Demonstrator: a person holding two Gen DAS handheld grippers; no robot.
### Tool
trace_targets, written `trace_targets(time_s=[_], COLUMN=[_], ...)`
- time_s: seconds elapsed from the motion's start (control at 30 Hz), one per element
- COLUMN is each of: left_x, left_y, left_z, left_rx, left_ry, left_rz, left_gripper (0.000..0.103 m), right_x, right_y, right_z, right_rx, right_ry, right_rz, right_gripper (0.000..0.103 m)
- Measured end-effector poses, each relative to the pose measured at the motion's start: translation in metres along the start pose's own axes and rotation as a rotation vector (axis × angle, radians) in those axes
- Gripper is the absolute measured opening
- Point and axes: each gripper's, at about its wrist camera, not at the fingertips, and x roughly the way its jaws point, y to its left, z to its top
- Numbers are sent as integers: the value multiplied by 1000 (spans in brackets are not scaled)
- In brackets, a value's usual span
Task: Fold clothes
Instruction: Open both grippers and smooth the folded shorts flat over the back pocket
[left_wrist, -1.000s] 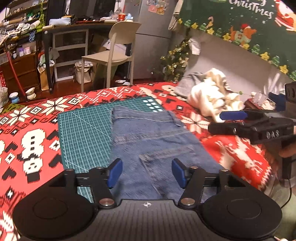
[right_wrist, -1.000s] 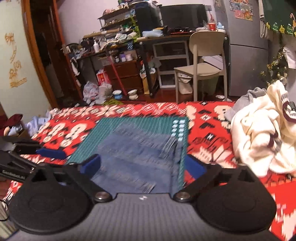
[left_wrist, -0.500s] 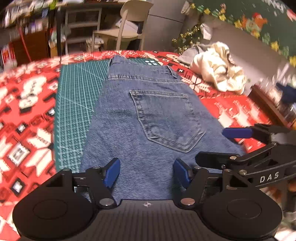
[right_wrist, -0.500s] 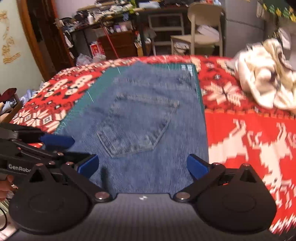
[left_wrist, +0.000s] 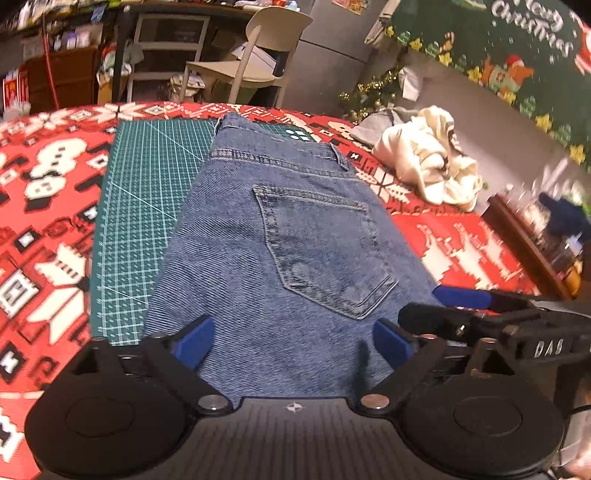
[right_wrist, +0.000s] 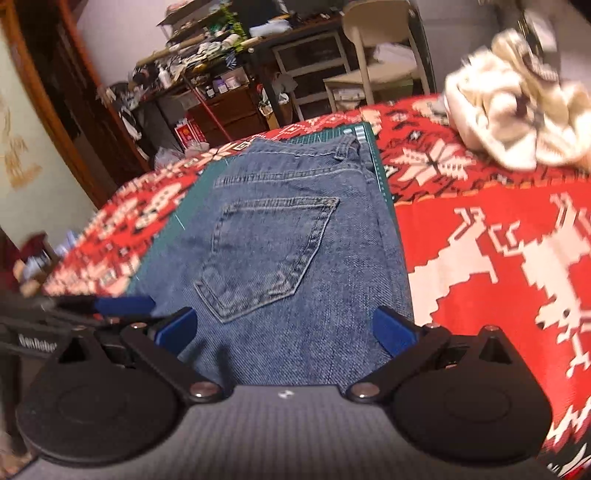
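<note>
Red patterned tablecloth (left_wrist: 55, 206) carries flat jeans (left_wrist: 280, 258); left gripper (left_wrist: 293, 341) opening wide, right gripper (right_wrist: 284, 332) spread empty: pinch both near corners evenly.

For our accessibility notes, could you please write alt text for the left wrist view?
Left gripper, jaws opening, hovers over folded blue jeans, back pocket up, on a green cutting mat. The right gripper enters at the right.
</note>
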Motion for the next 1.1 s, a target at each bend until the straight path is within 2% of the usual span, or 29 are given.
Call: trace_targets(time_s=[0.13, 0.27, 0.43, 0.57, 0.7, 0.73, 0.9, 1.1], left_x=[1, 4, 5, 8, 16, 17, 18, 20], left_y=[-6, -13, -15, -21, -37, -39, -37, -38], left_z=[0, -2, -2, -3, -6, -8, -8, -4], left_rx=[15, 47, 50, 90, 238, 247, 215, 225], left_ry=[7, 11, 9, 26, 72, 67, 52, 83], left_rz=[20, 48, 70, 96, 153, 167, 177, 181], left_gripper=[103, 103, 103, 103, 103, 103, 103, 103], right_x=[0, -3, -9, -1, 20, 24, 23, 26], right_y=[-9, 5, 31, 35, 38, 38, 10, 12], right_z=[12, 15, 15, 19, 20, 20, 19, 22], right_rx=[78, 40, -75, -128, -244, -260, -35, -88], right_ry=[51, 43, -33, 35, 209, 235, 230, 254], right_rz=[9, -91, -304, -406, -425, -419, -344, -331], right_gripper=[102, 102, 102, 102, 102, 102, 102, 102])
